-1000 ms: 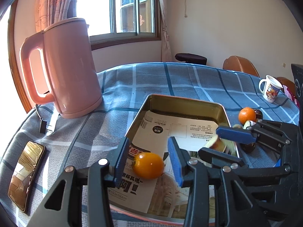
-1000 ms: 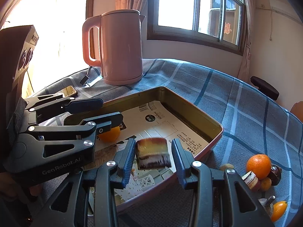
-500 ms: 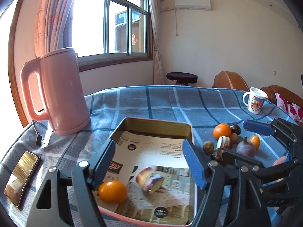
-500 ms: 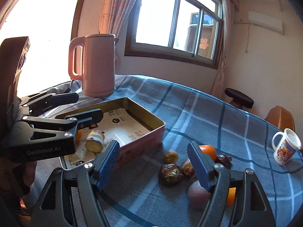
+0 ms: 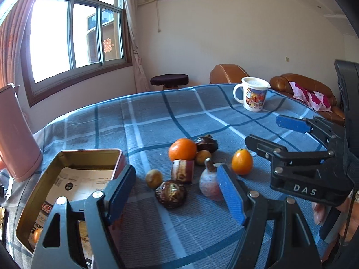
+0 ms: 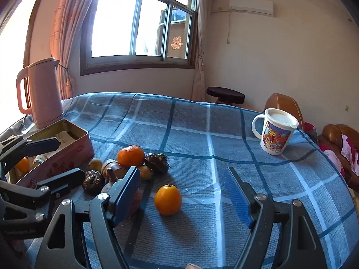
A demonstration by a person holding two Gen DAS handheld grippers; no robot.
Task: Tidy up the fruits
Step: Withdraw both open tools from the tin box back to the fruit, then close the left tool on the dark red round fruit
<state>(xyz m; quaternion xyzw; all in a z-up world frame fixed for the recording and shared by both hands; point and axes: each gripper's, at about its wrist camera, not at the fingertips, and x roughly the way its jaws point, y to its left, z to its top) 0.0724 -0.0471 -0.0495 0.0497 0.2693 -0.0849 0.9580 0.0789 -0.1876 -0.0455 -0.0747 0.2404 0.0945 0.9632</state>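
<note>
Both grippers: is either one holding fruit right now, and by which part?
Nothing is held. The left gripper and right gripper are both open, empty, above the loose fruit on the blue plaid tablecloth.

"das" stands in white letters on the right gripper [image 5: 262,132]; the window [image 5: 107,46] bears a red 囍 sign.

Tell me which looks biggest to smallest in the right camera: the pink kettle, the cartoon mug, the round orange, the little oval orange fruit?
1. Pink kettle
2. Cartoon mug
3. Round orange and oval orange fruit look about alike; the oval one sits nearer the camera, so it is probably smaller really.
</note>
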